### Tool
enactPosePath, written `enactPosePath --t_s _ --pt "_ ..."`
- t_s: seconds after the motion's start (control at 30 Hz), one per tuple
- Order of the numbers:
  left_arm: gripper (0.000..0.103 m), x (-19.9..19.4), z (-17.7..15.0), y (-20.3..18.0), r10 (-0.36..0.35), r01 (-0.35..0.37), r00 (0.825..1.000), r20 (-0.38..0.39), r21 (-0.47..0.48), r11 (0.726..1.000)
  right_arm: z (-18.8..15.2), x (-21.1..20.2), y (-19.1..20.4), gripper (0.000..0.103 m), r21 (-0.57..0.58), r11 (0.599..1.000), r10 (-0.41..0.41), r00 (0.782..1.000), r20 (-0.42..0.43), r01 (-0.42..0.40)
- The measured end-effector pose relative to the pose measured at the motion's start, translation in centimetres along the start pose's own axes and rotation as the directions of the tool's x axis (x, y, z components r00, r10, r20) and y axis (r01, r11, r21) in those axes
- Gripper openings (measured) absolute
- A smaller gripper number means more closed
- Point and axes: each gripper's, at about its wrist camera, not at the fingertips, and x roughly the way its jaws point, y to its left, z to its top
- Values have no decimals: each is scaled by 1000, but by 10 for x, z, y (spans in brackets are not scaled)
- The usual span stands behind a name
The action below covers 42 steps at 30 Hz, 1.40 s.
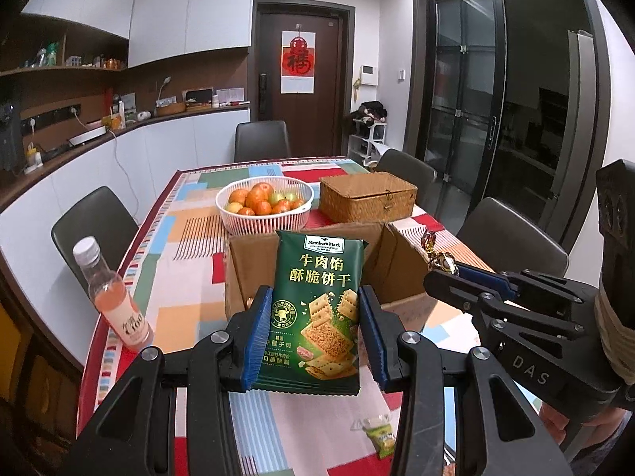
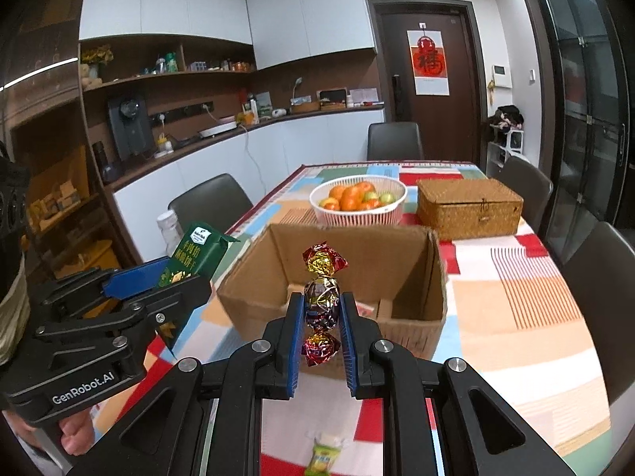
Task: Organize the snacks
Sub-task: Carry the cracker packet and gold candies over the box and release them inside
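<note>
My left gripper (image 1: 315, 331) is shut on a green cracker packet (image 1: 317, 309) and holds it upright above the table, just in front of the open cardboard box (image 1: 246, 273). My right gripper (image 2: 321, 327) is shut on a foil-wrapped candy (image 2: 322, 301) and holds it in front of the same box (image 2: 408, 273). The right gripper also shows in the left wrist view (image 1: 448, 273) with the candy (image 1: 442, 260) at the box's right side. The left gripper with the packet (image 2: 194, 256) shows at the left of the right wrist view. A small green-and-yellow wrapped snack (image 1: 379, 436) lies on the tablecloth nearby; it also shows in the right wrist view (image 2: 323, 454).
A white basket of fruit (image 1: 264, 206) and a closed wicker box (image 1: 367, 196) stand behind the cardboard box. A bottle of pink drink (image 1: 113, 297) stands near the table's left edge. Dark chairs (image 1: 91, 226) surround the table with the patterned cloth (image 1: 186, 246).
</note>
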Motion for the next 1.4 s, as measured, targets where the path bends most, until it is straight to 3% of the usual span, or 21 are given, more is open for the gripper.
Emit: enactPosePath --t_s 0.37,0.83,1.0,1.17,1.4 --pt "43 37 27 7 21 -21 999 -28 20 1000 25 27 -14 19 -11 1000 -29 1000 -11 29" --pt "43 101 42 8 41 -38 991 -126 23 999 35 77 -31 19 -12 999 -51 993 -110 50" --pt "49 118 40 6 58 -51 986 -159 44 998 34 90 -38 19 3 998 -68 988 -136 69" --pt "54 107 29 5 62 -58 986 -152 36 998 28 87 -43 32 14 995 -96 986 -139 99" --pt "54 72 3 -16 22 -14 992 -122 66 998 5 53 -37 32 2 997 -72 991 -113 73"
